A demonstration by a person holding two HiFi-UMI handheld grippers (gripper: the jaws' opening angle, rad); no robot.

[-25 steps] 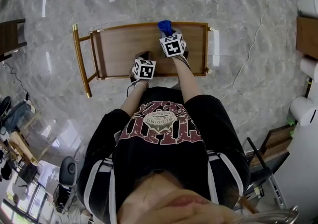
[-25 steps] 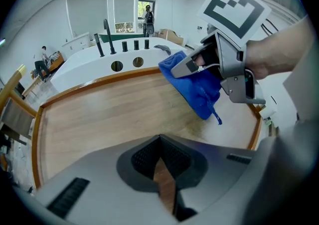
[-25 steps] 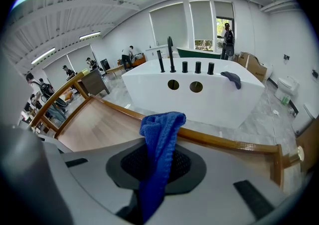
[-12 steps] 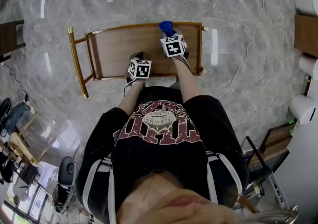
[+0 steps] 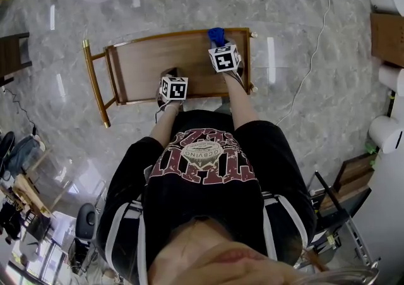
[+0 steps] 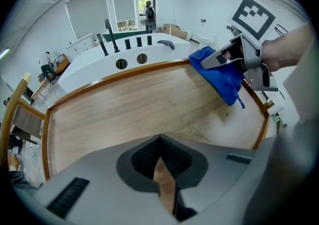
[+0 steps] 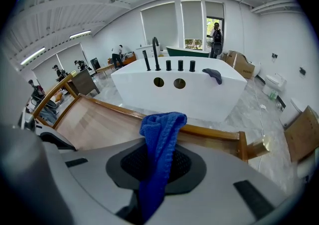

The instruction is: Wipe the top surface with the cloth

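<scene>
The wooden top (image 5: pixel 148 62) of a brass-railed cart lies in front of me. My right gripper (image 5: pixel 218 42) is over its far right part, shut on a blue cloth (image 5: pixel 216 35). The cloth (image 7: pixel 160 134) stands up from between the jaws and droops over the far rail. In the left gripper view the cloth (image 6: pixel 223 73) hangs from the right gripper (image 6: pixel 219 59) down to the wood (image 6: pixel 124 109). My left gripper (image 5: pixel 170 76) hovers at the near edge, left of the other. Its jaws (image 6: pixel 160 169) are shut with nothing between them.
A white bathtub (image 7: pixel 179 89) with black taps stands just beyond the cart. The cart's brass handle (image 5: pixel 93 81) sticks out at the left. A cable (image 5: pixel 315 56) runs across the marble floor on the right. People stand far off in the room.
My right gripper has carried the cloth further right along the top's far edge, nearer the right rail. The left gripper has kept its place at the near edge.
</scene>
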